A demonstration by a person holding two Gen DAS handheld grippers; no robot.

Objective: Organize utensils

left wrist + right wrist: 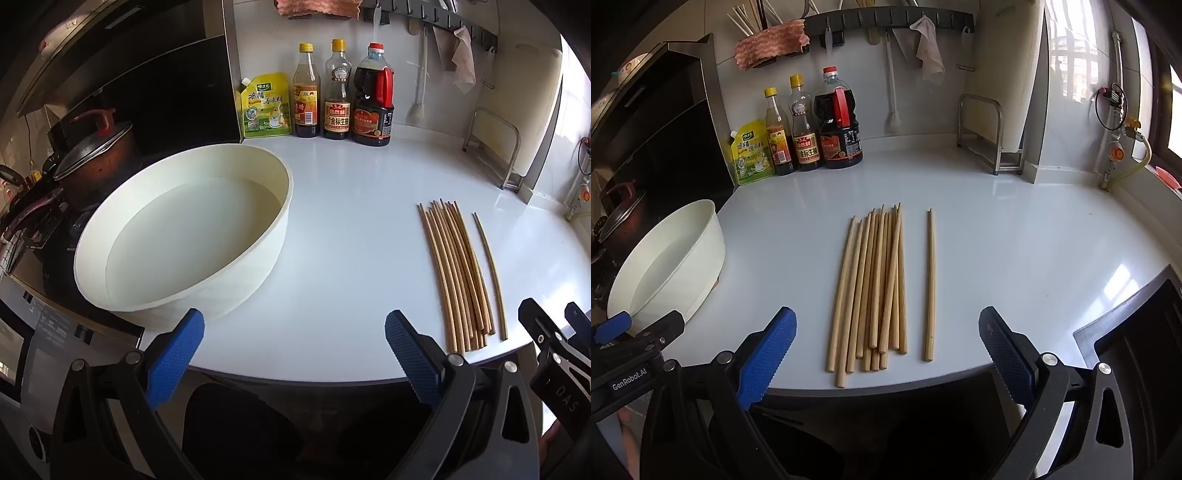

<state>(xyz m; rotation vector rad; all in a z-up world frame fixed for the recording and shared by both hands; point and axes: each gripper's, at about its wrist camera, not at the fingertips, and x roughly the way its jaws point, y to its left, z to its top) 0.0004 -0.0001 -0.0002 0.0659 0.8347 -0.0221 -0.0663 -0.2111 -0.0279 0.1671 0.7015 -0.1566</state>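
Right tool point(887, 354) hangs low at the tabletop's point(1015, 236) near edge, blue pads spread wide, nothing between them, and the bundle of wooden chopsticks point(875, 288) lies dead ahead, slightly left of the gap's centre. The sticks run lengthwise away from the tool, thick ends close to the near edge, a few crossing over one another. One single chopstick point(930, 284) lies apart on the right of the bundle, parallel to it, not touching, also inside the span of the open pads.

Over to the left tool point(294, 356): pads spread wide too, empty, pointing at bare tabletop between the white basin point(184, 236) and the chopsticks. From this view the bundle point(458, 277) sits off to the right of the right pad, the lone stick point(491, 273) further right again, and the right tool's black frame shows at the far right edge.

Both tools sit level, side by side, just off the front edge. The basin stands at the left side of the tabletop, next to the stove and its lidded pot point(92, 158). Open white surface stretches between basin and bundle and beyond the stick tips. Along the back wall stand a yellow pouch point(750, 155) and three sauce bottles point(812, 125); a metal rack point(990, 133) stands back right
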